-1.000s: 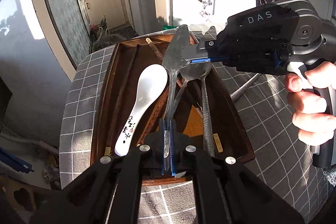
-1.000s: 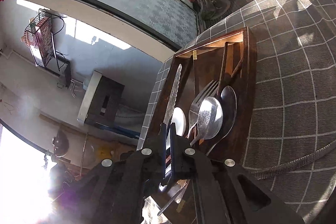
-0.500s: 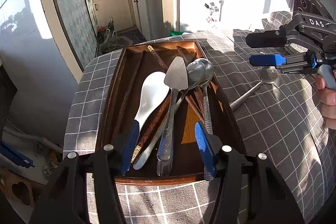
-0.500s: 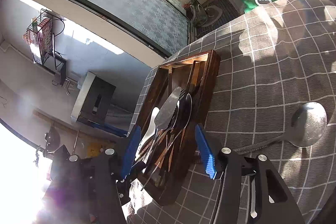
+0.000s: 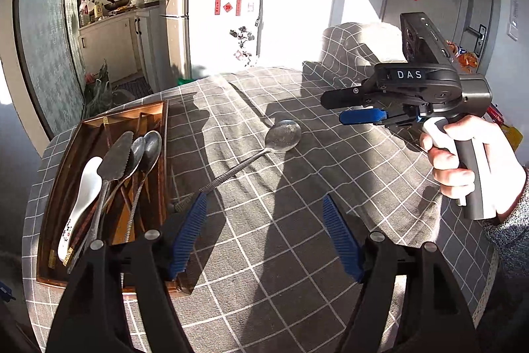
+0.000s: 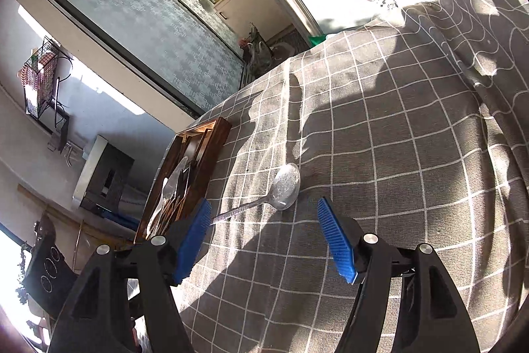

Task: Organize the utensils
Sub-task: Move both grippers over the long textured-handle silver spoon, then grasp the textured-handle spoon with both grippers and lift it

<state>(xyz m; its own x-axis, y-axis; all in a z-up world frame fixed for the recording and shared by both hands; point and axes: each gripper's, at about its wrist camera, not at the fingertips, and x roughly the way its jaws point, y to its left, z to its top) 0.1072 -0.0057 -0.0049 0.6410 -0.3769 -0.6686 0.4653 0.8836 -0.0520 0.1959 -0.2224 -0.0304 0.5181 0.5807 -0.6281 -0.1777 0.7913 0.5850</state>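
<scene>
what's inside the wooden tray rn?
In the tray: a white ceramic spoon, a serrated server, two metal spoons, dark chopsticks. They overlap, so whatever lies beneath is hidden.

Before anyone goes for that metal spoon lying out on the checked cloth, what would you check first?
1. Right gripper empty, jaws opening: ok.
2. Left gripper empty, jaws opening: ok.
3. Round-bowled metal spoon lies free on the grey checked tablecloth: ok.
4. Its twisted handle clear of the dark wooden tray: cannot tell.
5. Room in the tray: not ok, utensils piled crosswise.
</scene>
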